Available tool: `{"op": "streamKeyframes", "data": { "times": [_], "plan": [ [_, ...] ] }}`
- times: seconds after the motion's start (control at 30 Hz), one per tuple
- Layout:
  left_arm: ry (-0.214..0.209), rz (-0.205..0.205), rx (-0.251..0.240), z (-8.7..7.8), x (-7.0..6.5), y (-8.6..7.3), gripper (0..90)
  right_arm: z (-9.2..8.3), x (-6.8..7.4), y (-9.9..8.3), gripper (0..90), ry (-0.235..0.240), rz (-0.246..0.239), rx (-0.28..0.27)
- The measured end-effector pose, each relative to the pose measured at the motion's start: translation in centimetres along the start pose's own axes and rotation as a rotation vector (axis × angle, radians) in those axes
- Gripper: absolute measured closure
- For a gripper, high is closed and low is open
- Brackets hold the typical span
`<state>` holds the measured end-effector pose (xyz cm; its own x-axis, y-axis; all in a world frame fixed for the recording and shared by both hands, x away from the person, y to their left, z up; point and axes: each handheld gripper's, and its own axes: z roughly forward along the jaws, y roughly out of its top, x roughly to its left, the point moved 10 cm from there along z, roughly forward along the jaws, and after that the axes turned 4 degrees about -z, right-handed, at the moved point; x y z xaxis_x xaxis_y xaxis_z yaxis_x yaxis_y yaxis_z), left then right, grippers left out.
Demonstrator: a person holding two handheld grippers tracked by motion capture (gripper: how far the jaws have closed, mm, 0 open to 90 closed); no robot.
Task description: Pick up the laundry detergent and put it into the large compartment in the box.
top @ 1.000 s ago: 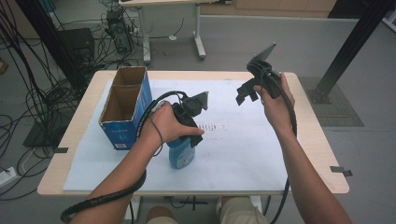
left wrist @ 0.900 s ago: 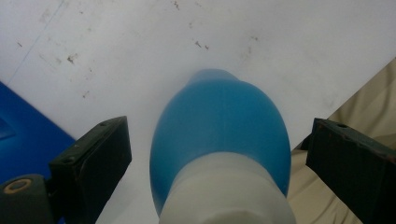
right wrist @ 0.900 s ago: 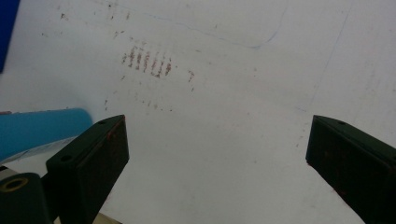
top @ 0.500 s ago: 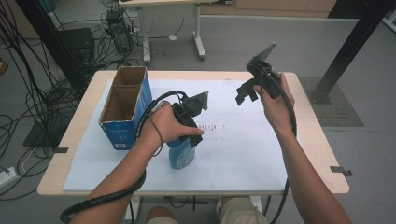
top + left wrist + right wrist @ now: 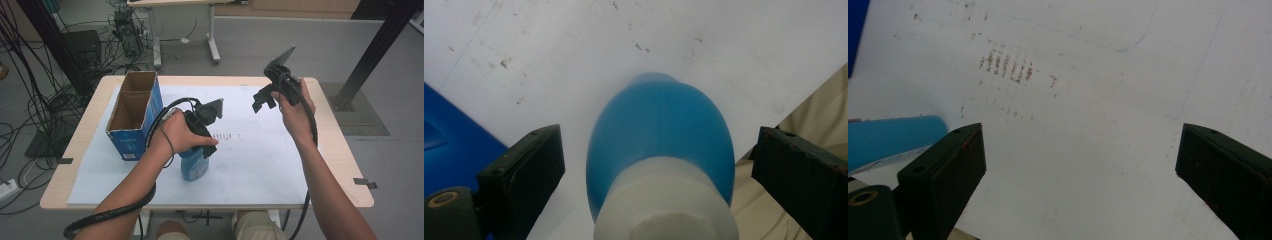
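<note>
A blue bottle (image 5: 193, 166) with a white cap (image 5: 664, 205) stands on the white sheet (image 5: 260, 160) near the table's front. My left gripper (image 5: 199, 142) hangs over it, cap end nearest the camera. In the left gripper view the left gripper (image 5: 659, 137) is open, its jaws on either side of the bottle (image 5: 659, 125) with a gap on both sides. My right gripper (image 5: 263, 99) is held up over the sheet's far right part. It is open (image 5: 1078, 132) with nothing between its jaws; the bottle (image 5: 893, 137) lies to its left.
An open blue cardboard box (image 5: 132, 115) stands at the sheet's left edge, close to the left hand. Faint reddish marks (image 5: 1005, 62) dot the sheet's middle. The table's front edge (image 5: 210, 202) runs just behind the bottle, with the person's lap (image 5: 814, 120) below.
</note>
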<state>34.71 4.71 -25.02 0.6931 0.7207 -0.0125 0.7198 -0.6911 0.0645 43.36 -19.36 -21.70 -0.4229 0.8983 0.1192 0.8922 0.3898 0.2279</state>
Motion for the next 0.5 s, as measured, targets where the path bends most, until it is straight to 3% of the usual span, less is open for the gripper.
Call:
{"op": "streamKeyframes", "data": {
  "times": [0.5],
  "plan": [
    [0.001,0.0,-0.003,-0.09,0.08,-0.11,7.0,0.03,0.13,0.05,5.6,0.0,0.0,0.001]
  ]
}}
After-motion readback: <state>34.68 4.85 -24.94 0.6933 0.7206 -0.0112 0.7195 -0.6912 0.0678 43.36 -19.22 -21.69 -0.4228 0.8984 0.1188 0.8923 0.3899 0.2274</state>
